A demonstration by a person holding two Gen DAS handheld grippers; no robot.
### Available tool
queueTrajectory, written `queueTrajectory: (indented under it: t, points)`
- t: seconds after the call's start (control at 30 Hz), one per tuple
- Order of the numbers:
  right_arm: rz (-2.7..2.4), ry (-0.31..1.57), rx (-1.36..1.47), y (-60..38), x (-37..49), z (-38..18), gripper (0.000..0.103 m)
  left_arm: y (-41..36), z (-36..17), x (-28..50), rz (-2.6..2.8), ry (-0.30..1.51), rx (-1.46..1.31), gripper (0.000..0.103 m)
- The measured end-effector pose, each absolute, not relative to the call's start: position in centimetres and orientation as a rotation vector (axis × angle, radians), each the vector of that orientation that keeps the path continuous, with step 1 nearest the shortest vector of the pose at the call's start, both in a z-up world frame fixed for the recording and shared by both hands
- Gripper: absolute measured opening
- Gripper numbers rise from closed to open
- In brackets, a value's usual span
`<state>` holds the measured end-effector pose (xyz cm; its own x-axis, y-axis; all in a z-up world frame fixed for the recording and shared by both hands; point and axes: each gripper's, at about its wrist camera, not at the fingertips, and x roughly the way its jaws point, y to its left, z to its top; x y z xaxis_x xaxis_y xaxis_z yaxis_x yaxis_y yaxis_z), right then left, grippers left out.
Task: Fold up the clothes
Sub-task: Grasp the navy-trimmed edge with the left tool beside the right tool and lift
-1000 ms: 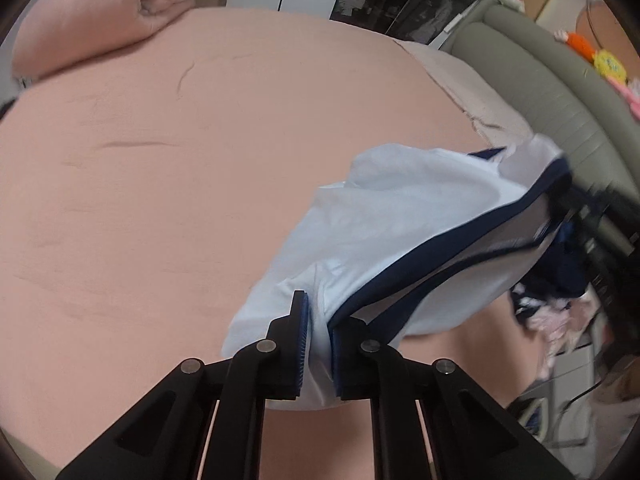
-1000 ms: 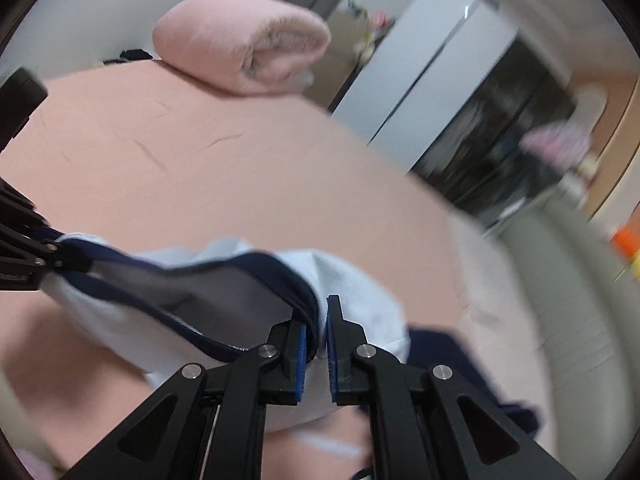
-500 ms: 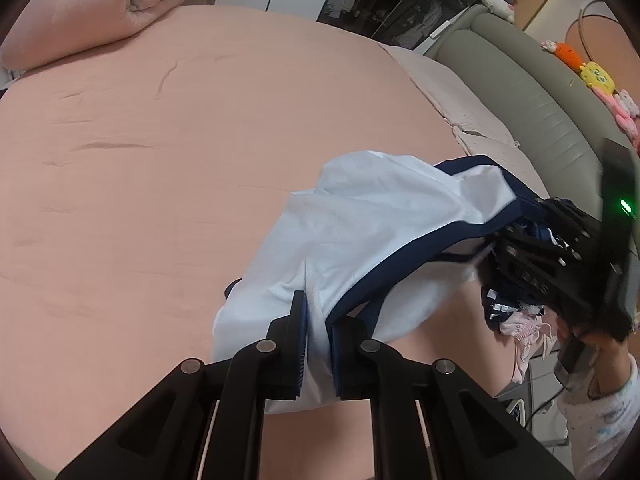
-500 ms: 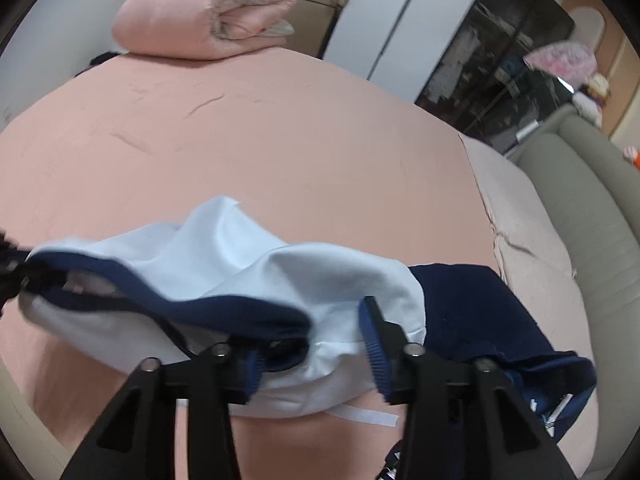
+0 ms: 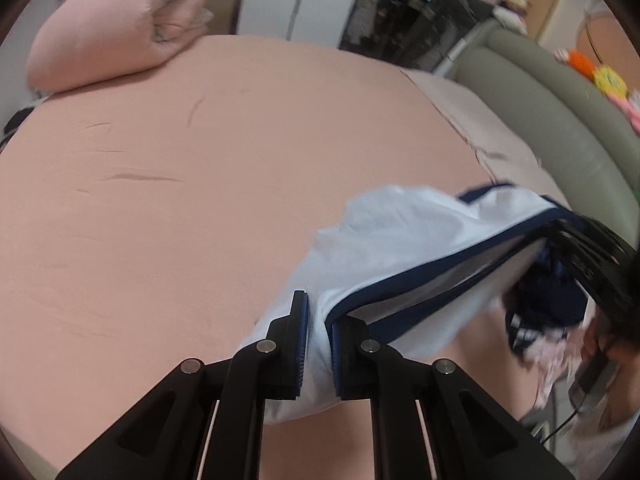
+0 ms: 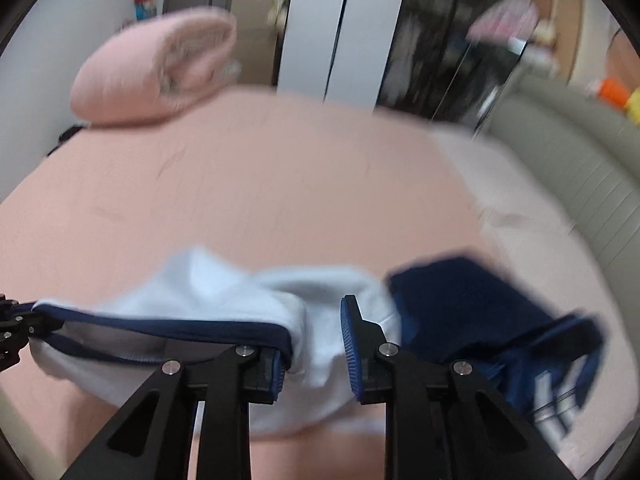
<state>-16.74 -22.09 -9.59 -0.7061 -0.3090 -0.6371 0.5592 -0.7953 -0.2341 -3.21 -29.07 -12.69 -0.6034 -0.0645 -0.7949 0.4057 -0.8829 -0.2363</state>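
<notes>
Change since half a second ago: the right gripper's jaws, then spread wide, now stand narrower though still apart; the left gripper stays clamped on the garment, which has lifted slightly off the bed.

Left wrist view.
- Left gripper (image 5: 318,334): black fingers with blue pads, closed on a fold of the white garment with only cloth between them.
- White garment with navy trim (image 5: 396,248): bunched, stretched from the left gripper up and to the right, its navy edge band pulled taut toward the right gripper (image 5: 592,252), which shows blurred at the frame's right edge.
- Navy garment (image 5: 548,300): dark heap just below the right gripper, partly hidden.
- Pink bed sheet (image 5: 200,200): wide, lightly creased, under the garment.
- Rolled pink duvet (image 5: 116,32): far left corner of the bed.
- Grey-green padded headboard (image 5: 560,128): along the right side.

Right wrist view (blurred).
- Right gripper (image 6: 314,350): jaws parted, white cloth lying between them; the left pad touches the navy band, the right pad stands clear of it.
- White garment (image 6: 224,292): spans left to the left gripper (image 6: 12,332) at the frame edge.
- Navy garment (image 6: 472,308): on the sheet (image 6: 300,184), just right of the gripper.
- Duvet (image 6: 156,68): far left.
- Headboard (image 6: 568,160): at right.
</notes>
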Motion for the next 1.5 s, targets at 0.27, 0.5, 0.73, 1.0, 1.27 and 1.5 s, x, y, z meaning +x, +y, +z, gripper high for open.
queueTrajectory:
  t: [0.27,0.5,0.73,1.0,1.27,1.5]
  points:
    - [-2.628,0.789,0.478,-24.5,-14.7,-6.5,0.022,-28.7,-9.6,-3.2,-2.505,0.489,1.058,0.009]
    - [-2.714,0.845,0.226,-26.3,-12.5,-0.6,0.022,-29.1,-4.6,-3.1,-2.490,0.477,0.891,0.009]
    - [-2.756,0.830,0.070,-26.3,-10.7,6.4,0.022,-28.6,4.2,-1.4,-2.522,0.341,0.667,0.009]
    - [-2.805,0.765,-0.155,-25.1,-6.4,15.1,0.022,-25.8,14.2,2.5,-2.498,0.034,0.418,0.009]
    - [-2.827,0.678,-0.334,-22.6,0.2,22.0,0.022,-23.5,20.1,8.3,-2.481,-0.092,0.256,0.009]
    - [-2.797,0.662,-0.383,-20.2,5.9,23.1,0.022,-21.4,20.2,12.6,-2.486,-0.144,0.213,0.009]
